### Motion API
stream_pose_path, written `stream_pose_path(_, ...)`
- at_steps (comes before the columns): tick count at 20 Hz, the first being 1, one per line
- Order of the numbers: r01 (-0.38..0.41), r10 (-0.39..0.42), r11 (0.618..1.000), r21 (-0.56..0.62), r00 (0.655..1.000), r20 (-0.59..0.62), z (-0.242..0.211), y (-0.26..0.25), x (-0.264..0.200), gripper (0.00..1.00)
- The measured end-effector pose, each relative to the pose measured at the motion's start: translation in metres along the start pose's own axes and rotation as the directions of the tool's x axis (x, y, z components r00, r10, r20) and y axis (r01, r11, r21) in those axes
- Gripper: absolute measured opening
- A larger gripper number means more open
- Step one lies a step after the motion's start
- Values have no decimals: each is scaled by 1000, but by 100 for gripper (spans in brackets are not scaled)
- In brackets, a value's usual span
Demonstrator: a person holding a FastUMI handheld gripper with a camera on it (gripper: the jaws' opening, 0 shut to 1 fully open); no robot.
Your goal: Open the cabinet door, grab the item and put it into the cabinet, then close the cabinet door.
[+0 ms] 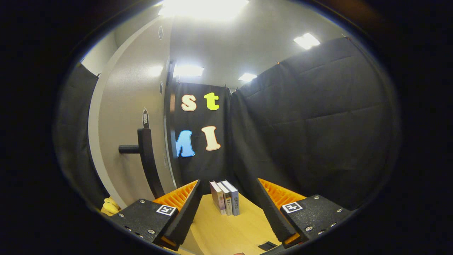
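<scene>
Wooden tabletop (226,233): 3 books (225,198) stand beyond parted, empty fingers (193,212).

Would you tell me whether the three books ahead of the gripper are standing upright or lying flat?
Upright: the books stand on end side by side on the wooden table, spines showing, beyond the open gripper.

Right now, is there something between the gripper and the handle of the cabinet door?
Nothing visible stands in the way. The gripper is open, holding nothing, and the dark handle sticks out from the pale cabinet door to the left of the fingers. The three books stand on the wooden table straight ahead, off that path.
</scene>
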State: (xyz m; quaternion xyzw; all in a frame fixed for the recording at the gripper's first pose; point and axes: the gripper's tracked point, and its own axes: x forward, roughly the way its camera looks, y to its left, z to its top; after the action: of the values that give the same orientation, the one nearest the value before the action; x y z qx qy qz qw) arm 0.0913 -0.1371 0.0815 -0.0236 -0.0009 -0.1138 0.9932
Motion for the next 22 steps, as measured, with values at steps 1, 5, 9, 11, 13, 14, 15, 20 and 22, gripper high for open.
stream_pose_path(1,-14,14,1000,5,1000,-2,0,7,-3,93)
stream_pose_path(5,-68,68,997,23,998,-4,-2,35,-11,93)
stream_pose_path(9,-136,137,990,43,991,-8,-6,70,-19,93)
stream_pose_path(11,-174,175,983,59,985,-11,-8,89,-22,93)
stream_pose_path(13,-211,212,975,71,977,-15,-10,108,-24,93)
stream_pose_path(14,-227,228,971,75,973,-15,-10,116,-25,93)
stream_pose_path(15,-242,244,967,78,970,-16,-12,123,-24,93)
stream_pose_path(20,-294,297,952,89,955,-20,-14,156,-24,93)
stream_pose_path(22,-311,314,946,88,949,-20,-15,167,-24,93)
